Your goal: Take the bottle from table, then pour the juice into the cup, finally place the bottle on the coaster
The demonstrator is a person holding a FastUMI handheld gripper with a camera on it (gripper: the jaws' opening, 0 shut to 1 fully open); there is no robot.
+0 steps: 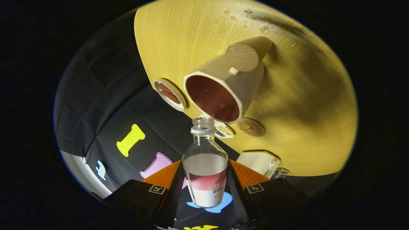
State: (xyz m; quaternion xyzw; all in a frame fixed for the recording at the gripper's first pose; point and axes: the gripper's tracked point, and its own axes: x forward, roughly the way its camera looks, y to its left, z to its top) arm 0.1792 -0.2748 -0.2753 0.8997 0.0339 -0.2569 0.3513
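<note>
In the gripper view, the tool (204,191) is seen clenched on the bottle (205,166), both fingers pressed against its sides; the bottle is held between them, uncapped, its open mouth pointing ahead toward the cup (223,86); a band of reddish juice is visible inside the bottle just above its white label, the glass above it clear. The view is rolled, so the wooden surface (303,111) appears slanted; the cup, pale with a round wooden handle, stands on it just beyond the bottle's mouth, and dark red liquid is seen inside it. A round coaster (251,127) lies on the surface just beside the cup's rim, near the bottle's mouth; a small white dish (169,94) with brownish pieces sits on the cup's other side, at the surface's edge. Water droplets (252,19) are scattered on the surface well beyond the cup. A white object (257,163), possibly a small box, lies near one finger; what it is cannot be told.
</note>
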